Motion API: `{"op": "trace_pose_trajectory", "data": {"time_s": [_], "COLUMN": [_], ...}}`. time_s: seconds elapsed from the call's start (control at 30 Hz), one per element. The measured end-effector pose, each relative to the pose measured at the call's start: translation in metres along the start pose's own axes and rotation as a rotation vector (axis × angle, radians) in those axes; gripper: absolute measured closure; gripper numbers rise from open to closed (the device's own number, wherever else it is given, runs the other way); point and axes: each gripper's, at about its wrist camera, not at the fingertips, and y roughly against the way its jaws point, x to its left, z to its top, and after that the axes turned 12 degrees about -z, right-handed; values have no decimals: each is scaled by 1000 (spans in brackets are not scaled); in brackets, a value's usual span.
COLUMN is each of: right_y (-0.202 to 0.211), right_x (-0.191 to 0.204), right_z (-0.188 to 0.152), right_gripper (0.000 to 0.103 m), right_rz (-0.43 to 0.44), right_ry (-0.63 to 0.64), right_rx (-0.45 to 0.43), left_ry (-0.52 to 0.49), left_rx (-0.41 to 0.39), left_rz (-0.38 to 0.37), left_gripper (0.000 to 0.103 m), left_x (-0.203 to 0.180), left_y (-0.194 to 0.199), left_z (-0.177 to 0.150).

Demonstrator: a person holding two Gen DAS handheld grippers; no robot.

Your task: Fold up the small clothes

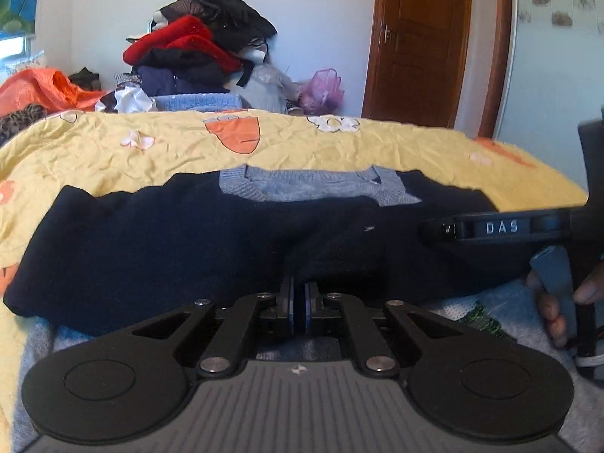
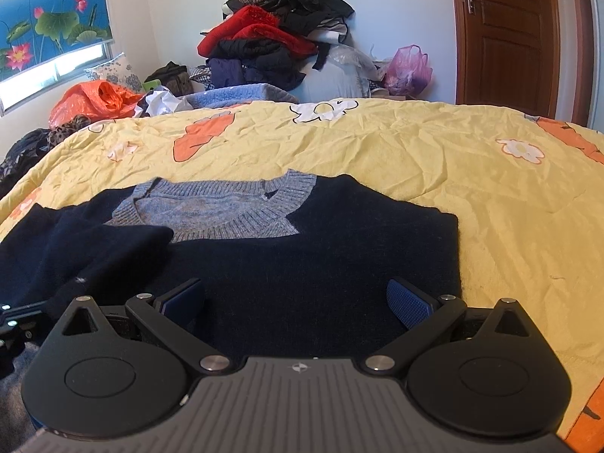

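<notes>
A navy sweater point(image 1: 151, 245) with a grey-blue knitted collar point(image 1: 321, 185) lies flat on the yellow bedspread point(image 1: 339, 147). My left gripper point(image 1: 300, 302) is at its near edge, shut, with a pucker of navy fabric rising from between the pads. In the right wrist view the sweater point(image 2: 321, 264) has its left sleeve point(image 2: 113, 241) folded over the body. My right gripper point(image 2: 298, 302) hovers open over the near hem, blue pads point(image 2: 409, 302) wide apart and nothing pinched. One black finger point(image 1: 498, 227) of that gripper shows at the right of the left wrist view.
A tall pile of clothes point(image 2: 271, 37) stands behind the bed, with an orange bag point(image 2: 94, 98) to its left and a pink bag point(image 2: 409, 66) to its right. A wooden door point(image 2: 509, 37) is at the far right. Bare bedspread point(image 2: 490, 207) lies right of the sweater. A hand point(image 1: 555, 309) grips the right gripper's handle.
</notes>
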Motion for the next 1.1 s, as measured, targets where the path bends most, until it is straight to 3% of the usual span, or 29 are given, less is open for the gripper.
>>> {"op": "trace_pose_trajectory", "data": {"time_s": [0.07, 0.13, 0.23, 0.27, 0.3, 0.4, 0.5, 0.6, 0.7, 0.77, 0.93, 1.0, 1.03, 1.1], "right_y": [0, 1, 1, 1, 2, 14, 35, 31, 4, -9, -1, 1, 0, 1], "right_x": [-1, -1, 2, 2, 2, 5, 9, 30, 43, 51, 75, 78, 77, 72], "right_z": [0, 0, -1, 0, 1, 11, 25, 33, 33, 31, 25, 25, 25, 25], "right_gripper": [0, 0, 0, 0, 0, 6, 9, 12, 21, 31, 34, 53, 70, 81], "right_rz": [2, -3, -15, -15, -12, -14, 190, 367, 474, 450, 395, 345, 323, 324], "right_ry": [-3, 3, 20, 24, 28, 2, -138, -194, -321, -334, -246, -190, -176, -173], "right_rx": [-1, 0, 2, 3, 8, 38, 45, 156, 336, 391, 349, 331, 328, 311], "left_ry": [40, 81, 147, 168, 184, 249, 340, 447, 537, 559, 510, 507, 510, 520], "left_rx": [-8, -38, -111, -160, -214, -294, -282, -279, -288, -296, -302, -302, -302, -301], "left_rz": [-38, -91, -111, -95, -75, -74, -68, -72, -67, -67, -64, -64, -64, -62], "left_gripper": [92, 81, 36, 14, 4, 3, 3, 3, 3, 3, 3, 3, 3, 3], "left_x": [7, 14, 21, 23, 25, 36, 50, 67, 83, 86, 79, 79, 79, 79], "left_y": [4, 9, 20, 26, 32, 43, 41, 40, 42, 45, 43, 43, 43, 43], "left_z": [-2, -4, -5, -7, -10, -14, -12, -13, -16, -19, -19, -19, -18, -18]}}
